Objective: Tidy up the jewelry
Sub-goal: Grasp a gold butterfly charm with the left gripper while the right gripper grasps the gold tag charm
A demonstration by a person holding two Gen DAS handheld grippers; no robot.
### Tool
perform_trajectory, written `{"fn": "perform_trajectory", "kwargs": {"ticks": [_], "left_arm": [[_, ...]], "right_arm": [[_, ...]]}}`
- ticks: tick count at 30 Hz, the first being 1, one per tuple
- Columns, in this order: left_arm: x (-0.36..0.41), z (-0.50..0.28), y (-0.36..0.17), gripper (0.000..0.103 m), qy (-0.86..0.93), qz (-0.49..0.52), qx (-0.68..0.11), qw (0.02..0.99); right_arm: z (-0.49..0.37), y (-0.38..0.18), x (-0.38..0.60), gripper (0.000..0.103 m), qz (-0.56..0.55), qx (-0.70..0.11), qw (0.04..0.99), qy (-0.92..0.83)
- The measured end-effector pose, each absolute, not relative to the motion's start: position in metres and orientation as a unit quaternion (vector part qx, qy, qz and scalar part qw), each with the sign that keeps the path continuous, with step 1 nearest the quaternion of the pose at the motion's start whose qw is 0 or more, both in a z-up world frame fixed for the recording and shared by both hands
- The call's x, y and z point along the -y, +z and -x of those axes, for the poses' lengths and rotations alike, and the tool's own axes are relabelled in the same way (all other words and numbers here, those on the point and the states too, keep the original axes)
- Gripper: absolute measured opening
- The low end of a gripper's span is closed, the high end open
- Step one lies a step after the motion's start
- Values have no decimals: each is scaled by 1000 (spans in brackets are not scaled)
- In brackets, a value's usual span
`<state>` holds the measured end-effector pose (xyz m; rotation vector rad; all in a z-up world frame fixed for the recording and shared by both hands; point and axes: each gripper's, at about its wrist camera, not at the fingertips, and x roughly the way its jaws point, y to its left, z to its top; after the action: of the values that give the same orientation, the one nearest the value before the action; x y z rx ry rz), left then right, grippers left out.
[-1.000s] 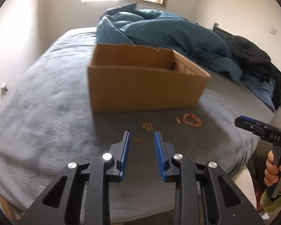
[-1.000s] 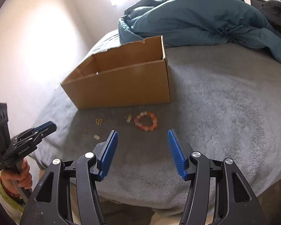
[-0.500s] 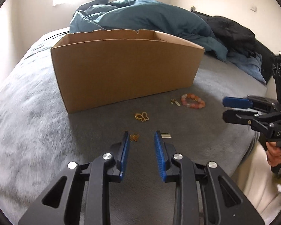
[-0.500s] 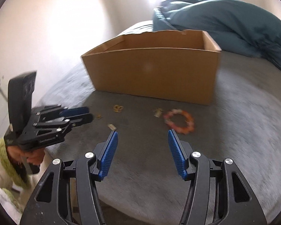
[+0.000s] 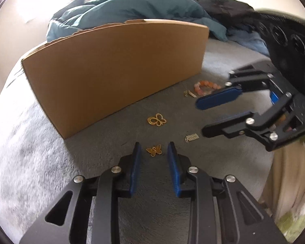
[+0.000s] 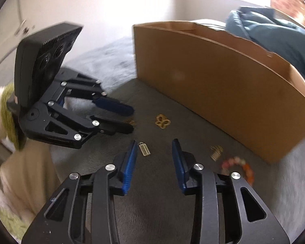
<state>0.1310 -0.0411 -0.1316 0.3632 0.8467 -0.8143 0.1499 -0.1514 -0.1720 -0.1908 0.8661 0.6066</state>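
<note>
Several jewelry pieces lie on a grey blanket in front of a cardboard box [image 5: 116,65] [image 6: 223,85]. A small gold butterfly charm [image 5: 154,150] sits between the tips of my left gripper [image 5: 154,145] [image 6: 132,120], which is open and not pressing it. A larger gold butterfly outline [image 5: 157,120] [image 6: 162,121] lies nearer the box. My right gripper [image 6: 154,142] [image 5: 202,118] is open, its jaws closing; a silver comb-like charm [image 6: 144,148] [image 5: 191,137] lies untouched just inside its left fingertip. A gold charm [image 6: 216,152] and a pink-orange bead bracelet [image 6: 238,165] [image 5: 206,85] lie further right.
A teal duvet [image 5: 132,6] and dark clothing [image 5: 223,6] are piled behind the box. The bed's edge runs close below both grippers, with a beige cloth [image 5: 284,183] hanging beside it. A hand in a cream-and-green sleeve [image 6: 2,109] holds the left gripper.
Both grippers have come down and in toward the jewelry and rolled. The small butterfly now lies between the left fingertips. The right jaws stand narrower than before.
</note>
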Motion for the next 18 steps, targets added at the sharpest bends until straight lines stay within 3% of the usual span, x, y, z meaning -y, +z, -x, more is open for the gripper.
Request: {"fn": "perform_trajectory", "kwargs": {"ticks": [18], "left_arm": [[53,-131,-140,14,-408,-199,-400,796]], "right_arm": [[-165,-194,132,18,163,-448,805,354]]}}
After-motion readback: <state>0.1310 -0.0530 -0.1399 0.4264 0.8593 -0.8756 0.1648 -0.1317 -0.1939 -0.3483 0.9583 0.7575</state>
